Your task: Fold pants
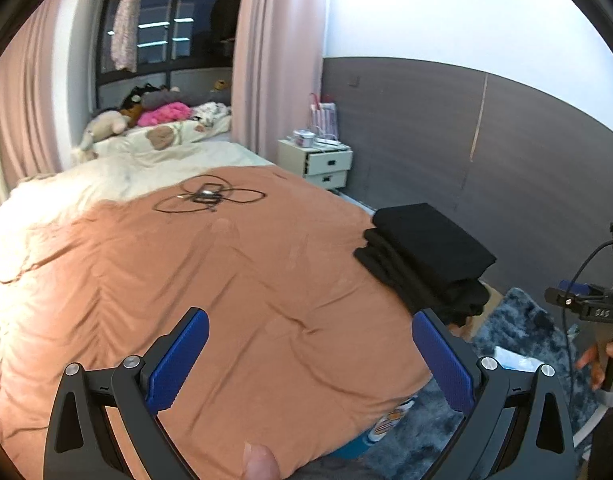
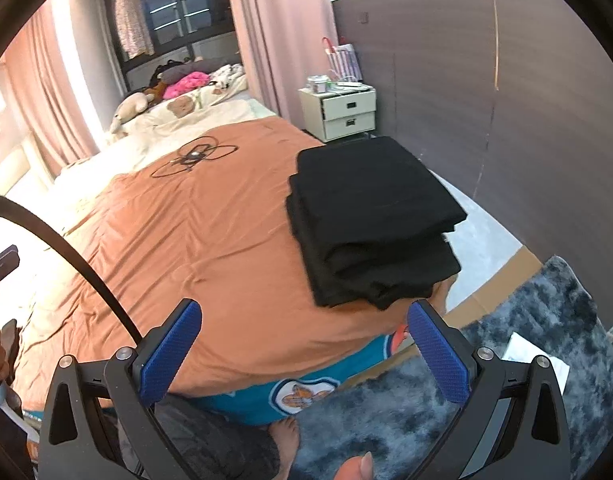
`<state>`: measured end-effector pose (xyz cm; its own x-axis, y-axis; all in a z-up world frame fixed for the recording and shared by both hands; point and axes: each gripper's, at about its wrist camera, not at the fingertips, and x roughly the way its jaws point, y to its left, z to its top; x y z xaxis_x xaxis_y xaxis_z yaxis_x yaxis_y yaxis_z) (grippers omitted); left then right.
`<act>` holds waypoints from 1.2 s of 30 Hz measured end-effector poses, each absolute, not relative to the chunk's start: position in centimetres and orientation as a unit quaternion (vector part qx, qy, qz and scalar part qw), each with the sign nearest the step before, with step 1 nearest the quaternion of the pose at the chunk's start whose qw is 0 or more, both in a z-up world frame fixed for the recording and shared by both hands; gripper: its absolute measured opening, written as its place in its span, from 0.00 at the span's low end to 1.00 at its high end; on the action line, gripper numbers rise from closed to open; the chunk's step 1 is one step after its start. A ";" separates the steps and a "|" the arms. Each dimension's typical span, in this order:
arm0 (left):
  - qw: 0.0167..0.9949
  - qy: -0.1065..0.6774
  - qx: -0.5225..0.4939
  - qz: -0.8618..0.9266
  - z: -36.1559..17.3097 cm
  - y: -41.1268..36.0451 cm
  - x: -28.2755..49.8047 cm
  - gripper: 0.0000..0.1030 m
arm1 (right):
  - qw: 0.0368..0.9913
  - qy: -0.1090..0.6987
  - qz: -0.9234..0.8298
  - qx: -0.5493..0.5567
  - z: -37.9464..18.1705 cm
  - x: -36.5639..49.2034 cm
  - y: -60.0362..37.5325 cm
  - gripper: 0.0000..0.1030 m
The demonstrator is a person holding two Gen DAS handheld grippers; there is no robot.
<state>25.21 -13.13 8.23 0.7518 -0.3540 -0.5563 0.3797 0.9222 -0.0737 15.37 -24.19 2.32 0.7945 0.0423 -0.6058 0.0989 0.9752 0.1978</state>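
Now | big bed with an orange-brown cloth cover (image 1: 234,280) | stack of folded black cloth pants (image 2: 370,220) sits on the bed's right edge | left gripper (image 1: 310,354) fingers spread wide, holding nothing | right gripper (image 2: 306,350) fingers spread wide, holding nothing | thin black looped cable (image 1: 208,198) lies far up the bed

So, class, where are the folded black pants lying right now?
The folded black pants lie stacked on the orange bedspread at the bed's right edge near its corner, in front of the white nightstand.
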 end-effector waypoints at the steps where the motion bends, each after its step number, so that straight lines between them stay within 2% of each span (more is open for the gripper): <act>1: 0.937 0.292 0.024 -0.193 8.3 -12.4 24.5 1.00 | 0.942 0.317 -0.012 0.109 2.2 14.9 -24.2 1.00; 10: 0.949 0.273 0.004 -0.161 8.7 -7.6 19.8 1.00 | 0.951 0.293 -0.019 0.093 2.0 10.3 -22.6 1.00; 36: 0.961 0.236 0.007 -0.146 6.4 -5.0 6.2 1.00 | 0.973 0.217 -0.012 0.082 -2.2 -2.2 -15.6 1.00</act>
<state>6.17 -5.00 6.36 0.8453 -0.2780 -0.4562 0.2844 0.9571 -0.0564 -2.25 -15.59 -2.21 0.9054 0.0124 -0.4245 0.0589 0.9862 0.1544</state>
